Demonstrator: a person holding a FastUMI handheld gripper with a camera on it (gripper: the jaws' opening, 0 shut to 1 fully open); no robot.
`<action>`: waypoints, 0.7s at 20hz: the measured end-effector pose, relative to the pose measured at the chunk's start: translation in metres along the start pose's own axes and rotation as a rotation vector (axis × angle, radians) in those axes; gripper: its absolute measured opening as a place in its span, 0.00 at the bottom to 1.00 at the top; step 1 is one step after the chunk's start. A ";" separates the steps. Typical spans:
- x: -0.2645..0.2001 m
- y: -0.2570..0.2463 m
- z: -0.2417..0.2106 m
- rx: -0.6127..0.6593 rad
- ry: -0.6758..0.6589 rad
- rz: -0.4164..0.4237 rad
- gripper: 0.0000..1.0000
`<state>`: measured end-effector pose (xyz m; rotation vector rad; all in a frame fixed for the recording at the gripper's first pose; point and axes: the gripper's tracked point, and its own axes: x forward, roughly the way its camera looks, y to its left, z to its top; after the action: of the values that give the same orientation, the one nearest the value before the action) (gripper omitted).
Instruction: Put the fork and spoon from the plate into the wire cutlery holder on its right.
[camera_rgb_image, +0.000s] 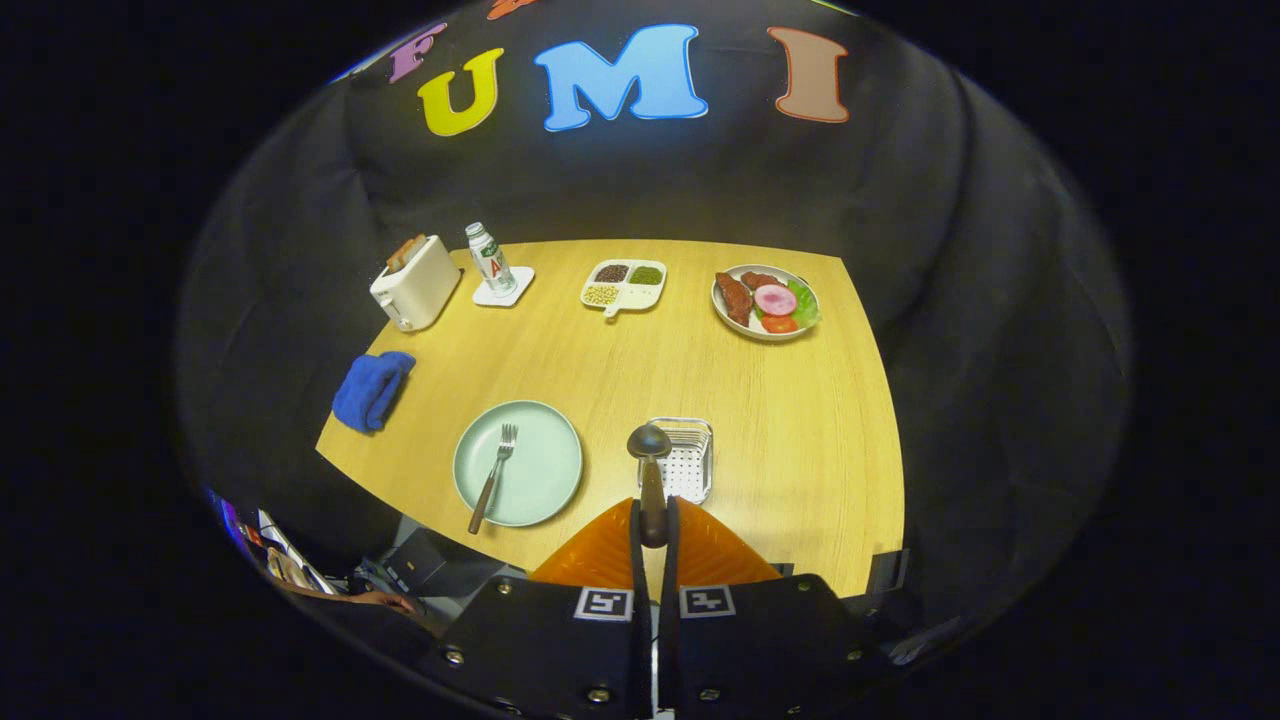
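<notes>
Half done at best, I'd say, and really not even that yet. The claw (654, 525) has its two fingers pressed in on the dark handle of the spoon (650, 470), bowl end pointing away from the fingers, and the whole thing is hanging up above the counter (800, 400) with the spoon's bowl lined up over the near-left part of the wire cutlery holder (685, 460). So the spoon is off the plate but, as far as I can judge, not in the holder yet; it looks like it's being carried over or just about to go down. The fork (494, 474) hasn't been touched: it lies diagonally on the pale green plate (545, 460), tines toward the far side, handle end reaching the plate's near rim. Plate and holder both sit along the near edge of the counter, holder just to the plate's right. Everything else is out of the way: a toaster (415, 282) and a bottle on a coaster (492, 262) at the far-left corner, a divided snack tray (624, 283) mid-back, a plate of food (766, 302) far right, and a blue cloth (372, 390) hanging over the left edge. What's left: lower and drop the spoon, then go back for the fork.
</notes>
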<state>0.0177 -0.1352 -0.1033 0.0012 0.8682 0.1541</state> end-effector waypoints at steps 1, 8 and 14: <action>0.003 -0.002 -0.002 0.006 0.005 -0.003 0.03; 0.038 -0.012 -0.016 0.001 0.090 -0.042 0.03; 0.073 -0.015 -0.026 -0.061 0.154 -0.100 0.03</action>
<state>0.0460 -0.1420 -0.1767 -0.1127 1.0150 0.0876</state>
